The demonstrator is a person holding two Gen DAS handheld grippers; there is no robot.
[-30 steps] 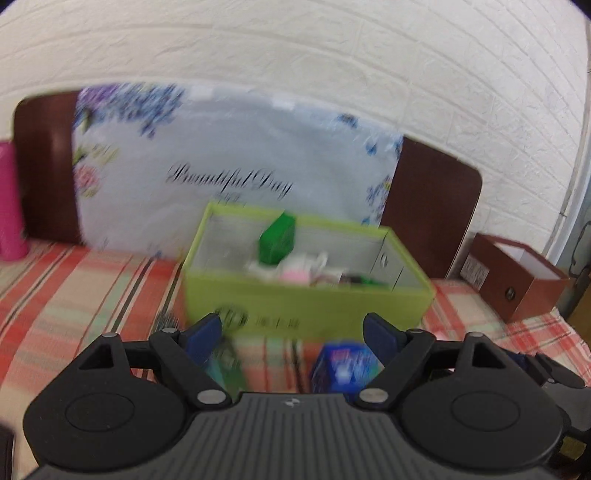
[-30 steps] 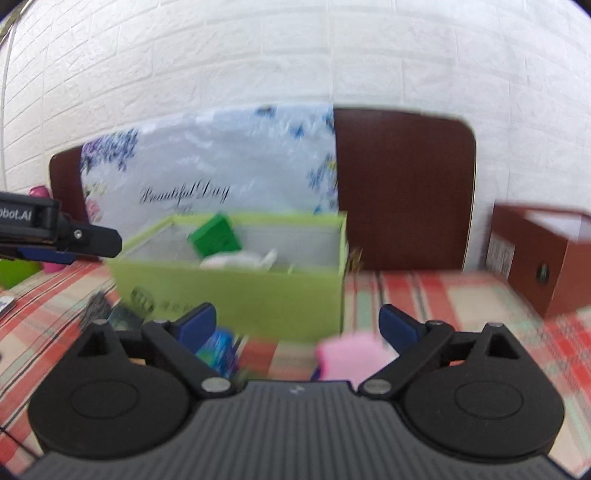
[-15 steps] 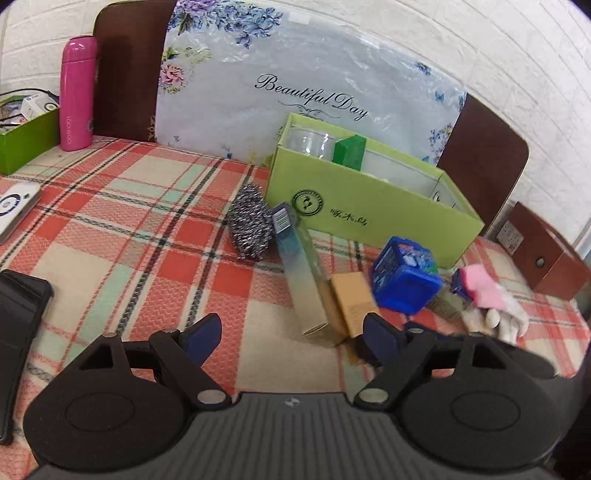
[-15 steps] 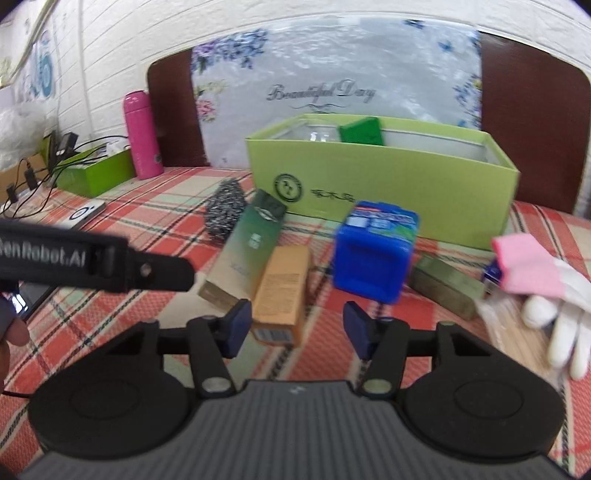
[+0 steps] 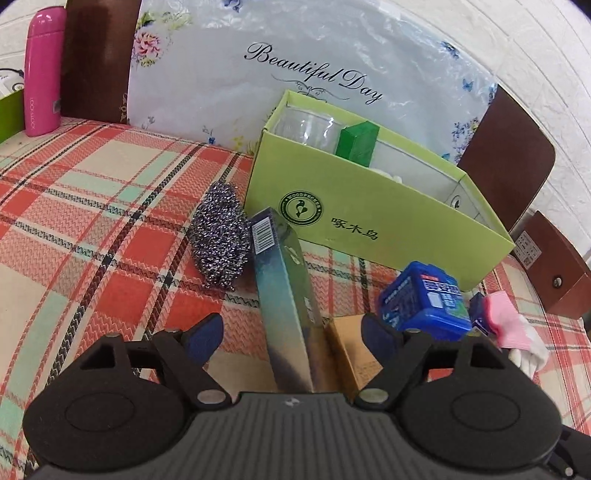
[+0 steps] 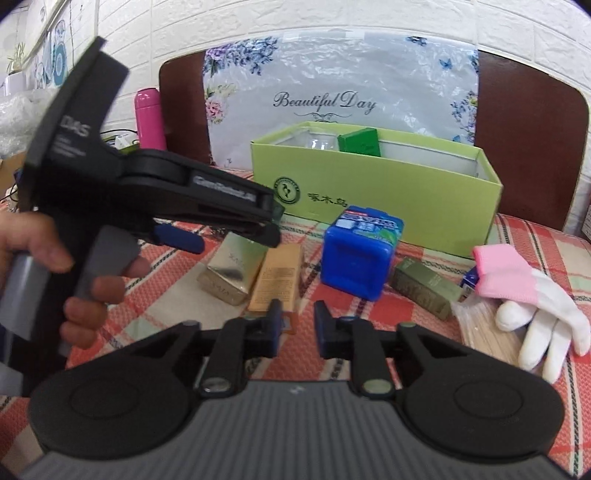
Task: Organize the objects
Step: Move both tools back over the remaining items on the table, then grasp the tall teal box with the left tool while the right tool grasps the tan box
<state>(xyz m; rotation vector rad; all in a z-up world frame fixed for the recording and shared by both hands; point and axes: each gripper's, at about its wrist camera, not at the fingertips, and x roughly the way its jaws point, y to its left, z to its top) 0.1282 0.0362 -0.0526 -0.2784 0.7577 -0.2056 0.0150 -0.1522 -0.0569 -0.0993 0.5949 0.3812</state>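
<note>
A red and green checked tablecloth is covering the table by a white brick wall. At 12 o'clock an open light green cardboard box is sitting. A long teal carton is lying between the wide-apart fingers of the left gripper. The right gripper is nearly together, holding nothing, above an orange carton. A blue plastic tub is blocking 1 o'clock.

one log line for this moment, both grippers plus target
left gripper: open, over teal box | right gripper: narrow, empty, near orange box | green bin: partly filled
</note>
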